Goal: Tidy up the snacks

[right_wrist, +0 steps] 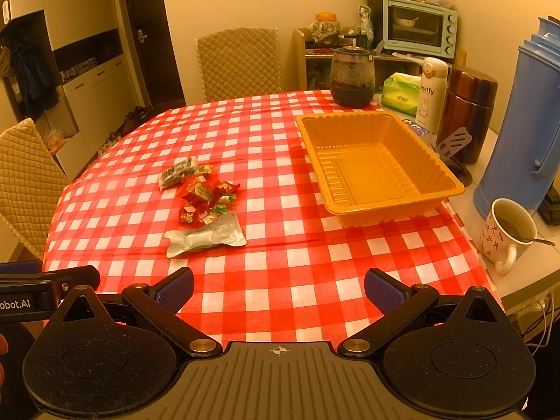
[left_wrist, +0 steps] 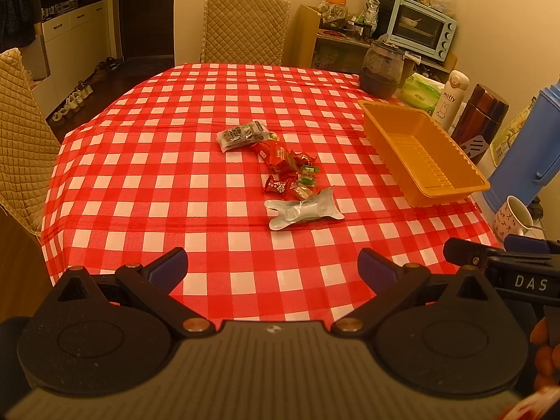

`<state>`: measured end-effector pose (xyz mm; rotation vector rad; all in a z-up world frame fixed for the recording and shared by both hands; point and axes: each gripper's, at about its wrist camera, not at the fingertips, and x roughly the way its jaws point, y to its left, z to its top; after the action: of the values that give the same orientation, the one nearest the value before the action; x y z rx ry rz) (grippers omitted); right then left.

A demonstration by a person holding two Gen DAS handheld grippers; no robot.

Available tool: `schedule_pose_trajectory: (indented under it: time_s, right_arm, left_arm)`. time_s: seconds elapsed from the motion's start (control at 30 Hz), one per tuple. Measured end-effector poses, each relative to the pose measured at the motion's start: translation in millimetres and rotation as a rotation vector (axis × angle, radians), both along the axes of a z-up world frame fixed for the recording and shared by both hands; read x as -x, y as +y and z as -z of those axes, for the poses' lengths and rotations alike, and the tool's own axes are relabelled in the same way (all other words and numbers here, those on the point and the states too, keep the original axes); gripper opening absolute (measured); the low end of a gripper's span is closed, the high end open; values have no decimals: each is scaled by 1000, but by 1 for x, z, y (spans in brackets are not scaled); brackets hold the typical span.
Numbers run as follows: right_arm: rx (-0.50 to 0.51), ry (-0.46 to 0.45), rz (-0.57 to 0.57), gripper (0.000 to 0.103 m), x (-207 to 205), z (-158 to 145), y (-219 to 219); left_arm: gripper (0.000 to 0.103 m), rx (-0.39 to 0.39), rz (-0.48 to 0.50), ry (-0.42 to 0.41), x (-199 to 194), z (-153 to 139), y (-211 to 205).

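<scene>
A small heap of snacks lies mid-table on the red checked cloth: a dark packet point(left_wrist: 241, 135) point(right_wrist: 177, 171) at the far end, several red and green wrapped sweets point(left_wrist: 287, 171) point(right_wrist: 206, 197), and a silver pouch point(left_wrist: 303, 209) point(right_wrist: 206, 234) nearest me. An orange plastic tray point(left_wrist: 451, 161) point(right_wrist: 385, 206) stands to their right, with nothing in it. My left gripper point(left_wrist: 272, 267) is open over the near table edge, well short of the snacks. My right gripper point(right_wrist: 279, 287) is open too, near the front edge, between the pouch and the tray.
Along the right side stand a dark glass jar point(right_wrist: 351, 77), a tissue pack point(right_wrist: 400, 93), a white miffy bottle point(right_wrist: 432, 94), a brown flask point(right_wrist: 467, 112), a blue thermos jug point(right_wrist: 521, 133) and a mug with a spoon point(right_wrist: 507, 234). Quilted chairs point(left_wrist: 245, 28) stand at the far side and left.
</scene>
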<state>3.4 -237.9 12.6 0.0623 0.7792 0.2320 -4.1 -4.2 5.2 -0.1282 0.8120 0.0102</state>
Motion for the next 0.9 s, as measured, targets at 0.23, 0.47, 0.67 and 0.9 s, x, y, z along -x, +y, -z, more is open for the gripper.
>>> schedule_pose_trajectory:
  time_s: [0.23,0.47,0.67,0.9]
  right_arm:
    - [-2,0,0,103,1,0,0]
    - [-2,1,2,103,0,1,-1]
    - [-5,2,2,103,0,1,-1]
    - [-20,2,19,103,-1,4,-3]
  left_arm:
    - [103,-1,0,0,0,0,-2]
    - [103,0,0,0,0,-1,-3]
    - [103,1,0,0,0,-1,-3]
    - [102,6,3,4,0,0,-7]
